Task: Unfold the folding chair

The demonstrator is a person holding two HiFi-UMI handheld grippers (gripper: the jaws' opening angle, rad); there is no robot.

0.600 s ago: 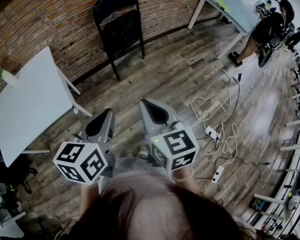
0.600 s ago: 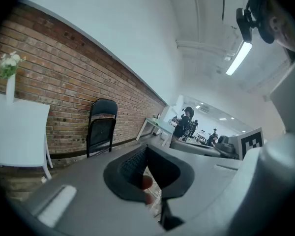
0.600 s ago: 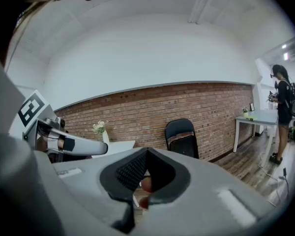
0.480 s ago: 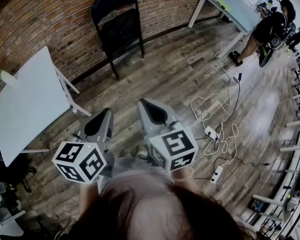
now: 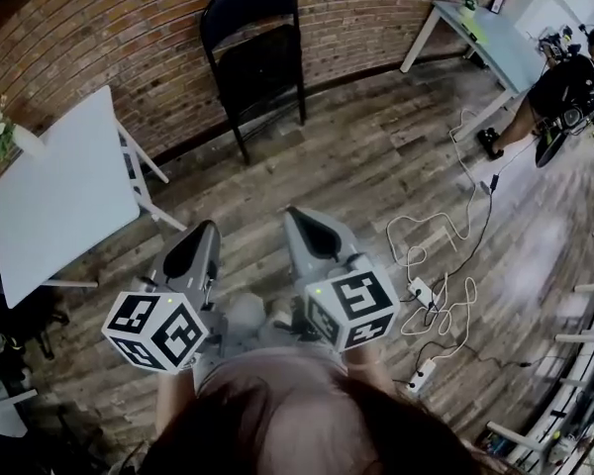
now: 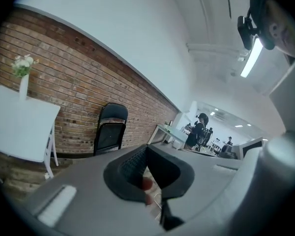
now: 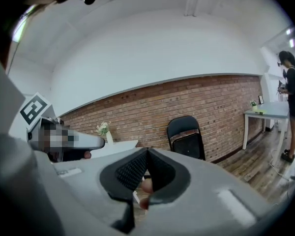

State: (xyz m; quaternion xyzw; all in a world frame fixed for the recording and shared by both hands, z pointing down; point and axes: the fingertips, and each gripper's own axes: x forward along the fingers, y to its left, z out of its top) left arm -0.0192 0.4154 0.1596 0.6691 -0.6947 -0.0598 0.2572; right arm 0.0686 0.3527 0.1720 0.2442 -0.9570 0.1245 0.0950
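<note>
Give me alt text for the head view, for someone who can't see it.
A black folding chair stands folded against a brick wall, well ahead of the left gripper and right gripper, both shut and empty. A white table stands at left; cables lie on the wooden floor at right.

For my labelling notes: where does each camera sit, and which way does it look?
Head view: on the person's head, looking steeply down at the floor; shows the left gripper, the right gripper and the person's hair.
Left gripper view: on the left gripper, looking along its shut fingers toward the chair.
Right gripper view: on the right gripper, looking along its shut fingers toward the chair.
Shared: all three show the folded chair against the brick wall.
</note>
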